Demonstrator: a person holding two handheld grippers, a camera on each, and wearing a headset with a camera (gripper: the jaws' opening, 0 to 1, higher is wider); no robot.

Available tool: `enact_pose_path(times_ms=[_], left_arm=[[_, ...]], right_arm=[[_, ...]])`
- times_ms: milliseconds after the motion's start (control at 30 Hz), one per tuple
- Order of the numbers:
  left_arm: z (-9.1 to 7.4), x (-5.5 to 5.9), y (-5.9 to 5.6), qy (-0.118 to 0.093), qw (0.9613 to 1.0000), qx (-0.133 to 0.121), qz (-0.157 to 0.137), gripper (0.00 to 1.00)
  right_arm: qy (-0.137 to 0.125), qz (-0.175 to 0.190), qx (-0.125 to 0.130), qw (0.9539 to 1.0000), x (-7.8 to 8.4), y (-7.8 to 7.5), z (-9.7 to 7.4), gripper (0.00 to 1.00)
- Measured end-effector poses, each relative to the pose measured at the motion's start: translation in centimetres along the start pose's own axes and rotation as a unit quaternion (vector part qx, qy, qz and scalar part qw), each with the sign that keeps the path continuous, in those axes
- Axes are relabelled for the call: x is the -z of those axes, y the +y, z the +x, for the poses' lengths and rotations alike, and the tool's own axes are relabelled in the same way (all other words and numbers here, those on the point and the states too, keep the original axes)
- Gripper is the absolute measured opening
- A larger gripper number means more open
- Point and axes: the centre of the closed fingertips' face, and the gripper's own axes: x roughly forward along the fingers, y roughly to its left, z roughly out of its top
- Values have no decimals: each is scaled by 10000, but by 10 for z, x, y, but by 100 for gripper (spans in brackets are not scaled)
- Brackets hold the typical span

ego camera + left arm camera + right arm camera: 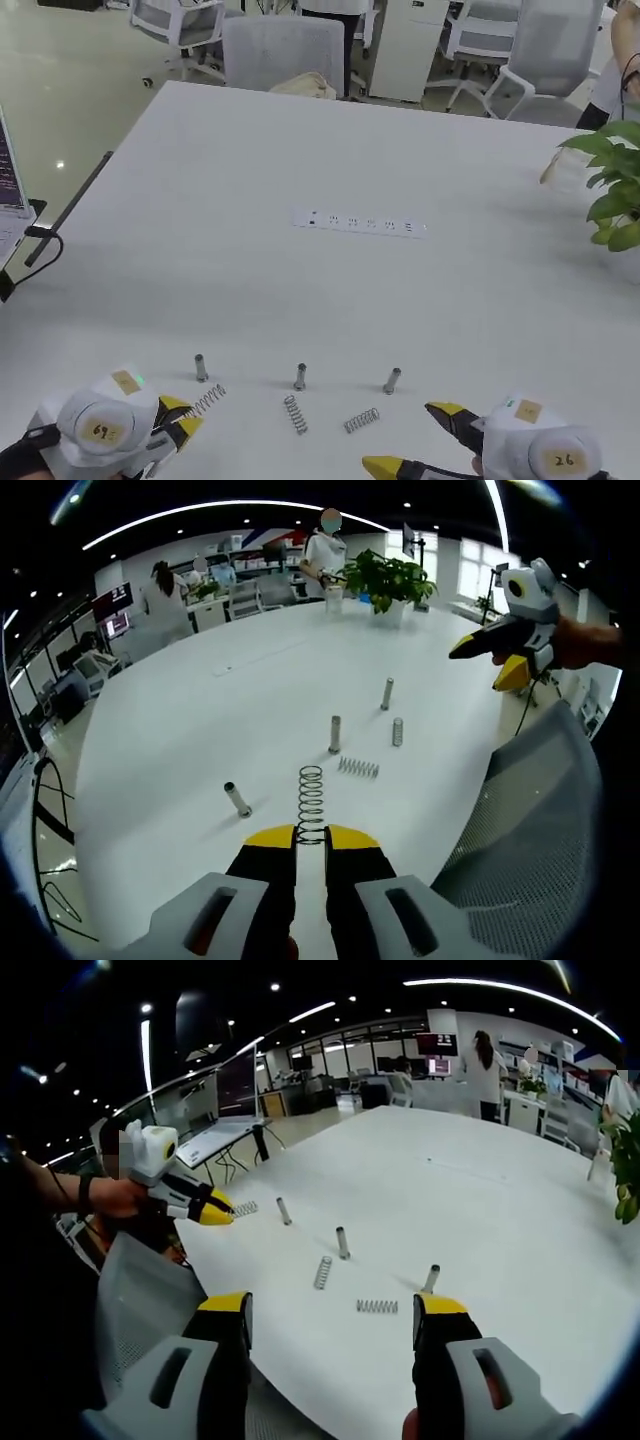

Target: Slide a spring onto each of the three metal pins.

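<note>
Left gripper was pinched narrow on the near end of one spring. The spring's long axis ran straight out ahead of the jaws. The leftmost pin stood upright just beyond the spring's free end and off to its left, not in line. Judged: the spring must be swung upright above that pin's top. Right gripper gaped wide and held nothing, nearer the right-hand pin. A loose spring and a second loose spring lay flat on the table.

The left gripper pinched, the right gripper gaping.
Left jaws clamp one end of a spring; right jaws stand wide apart, tips turned toward the other gripper.
</note>
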Motion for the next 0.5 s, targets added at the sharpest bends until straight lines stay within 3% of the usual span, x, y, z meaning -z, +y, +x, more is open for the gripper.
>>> enact_pose_path(times_ms=[300,500], left_arm=[[-4,-16,-23,-119,9990,281,325,2],[-3,-25,-46,-161,9970,531,533,2]], right_arm=[[-21,-78,-186,9998,-3,7,5,59],[-59,-145,-474,9988,-6,21,11,52]])
